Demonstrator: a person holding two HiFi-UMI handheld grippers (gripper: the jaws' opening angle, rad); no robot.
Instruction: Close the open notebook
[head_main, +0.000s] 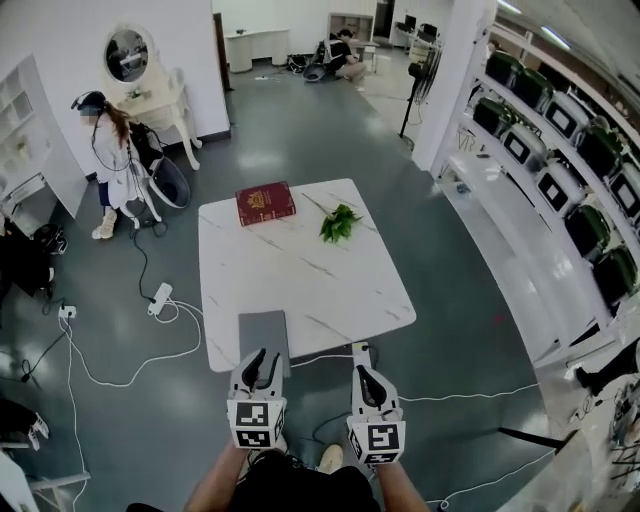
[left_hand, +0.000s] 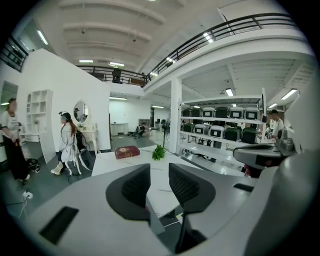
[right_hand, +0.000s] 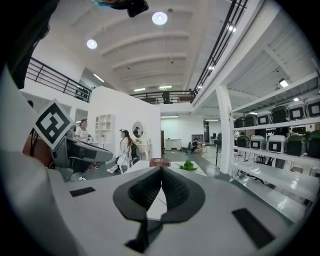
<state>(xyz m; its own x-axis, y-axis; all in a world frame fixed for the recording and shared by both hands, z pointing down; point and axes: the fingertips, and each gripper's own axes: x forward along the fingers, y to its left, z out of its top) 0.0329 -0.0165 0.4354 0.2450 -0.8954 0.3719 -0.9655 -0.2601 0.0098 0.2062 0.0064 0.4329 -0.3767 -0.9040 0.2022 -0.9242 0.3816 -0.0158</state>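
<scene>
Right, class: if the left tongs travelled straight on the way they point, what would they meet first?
Probably the bare white marble-patterned tabletop, past the flat grey notebook at its near edge and short of the dark red book; depth is hard to judge.

The notebook (head_main: 263, 341) is a plain grey rectangle, closed, with only its flat cover showing. It lies flat at the near edge of the white, grey-veined bench (head_main: 300, 270), in the lower middle of the head view and a little left of the bench's centre. Its long sides run away from the camera (roughly square to the bench edge). Its near end appears to reach just over that edge, though this is hard to judge from above.
</scene>
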